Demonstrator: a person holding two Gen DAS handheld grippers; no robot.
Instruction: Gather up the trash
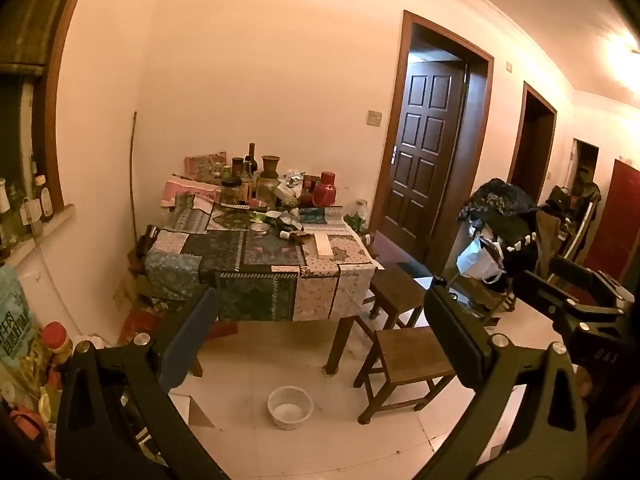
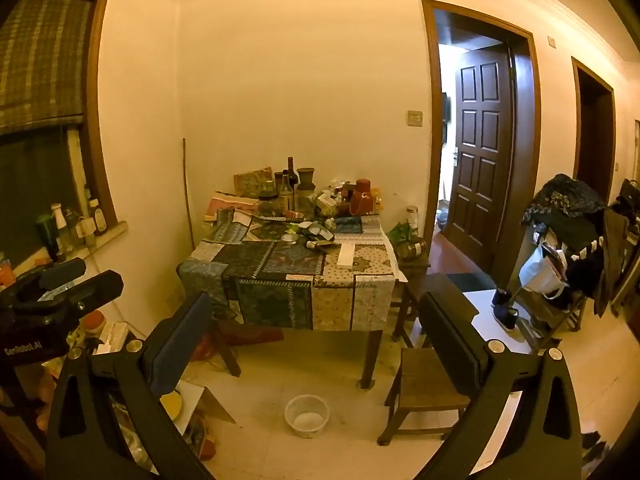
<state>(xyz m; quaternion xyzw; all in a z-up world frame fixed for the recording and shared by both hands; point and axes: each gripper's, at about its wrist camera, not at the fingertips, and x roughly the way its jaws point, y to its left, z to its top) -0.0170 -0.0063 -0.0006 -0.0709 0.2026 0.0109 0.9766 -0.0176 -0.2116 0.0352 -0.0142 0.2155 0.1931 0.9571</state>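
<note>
Both grippers were held back from the counter [image 1: 260, 276], pointing slightly downward across a pale tiled floor [image 1: 248, 364] toward it. The left gripper [image 1: 320, 328] stood with its jaws spread wide and nothing between them; the right gripper [image 2: 316, 340] was spread just as wide and equally empty. In the left wrist view the right gripper appeared at the right edge, and in the right wrist view the left gripper showed at the left edge.

The counter sat against the far wall under a patchwork cloth. Its back half was crowded with bottles [image 2: 291, 176], jars, a tall ceramic vase [image 2: 305, 184] and a red flask [image 2: 362, 198]. The trash [image 2: 318, 232] lay near the middle of the cloth, in front of that clutter: crumpled wrappers and scraps, too small to make out singly. A long white box [image 2: 346, 256] lay just to the right of it, toward the counter's front edge.

On the floor in front of the counter, well apart from both grippers, stood a white bowl-shaped bin [image 2: 307, 416], upright. 2 wooden stools [image 1: 404, 356] stood to the right of the counter, 1 behind the other. A dark panelled door [image 2: 480, 148] stood open behind them. Further right, a chair [image 2: 560, 240] was piled with clothes and a white bag. Bottles lined the windowsill [image 2: 108, 232] on the left.
</note>
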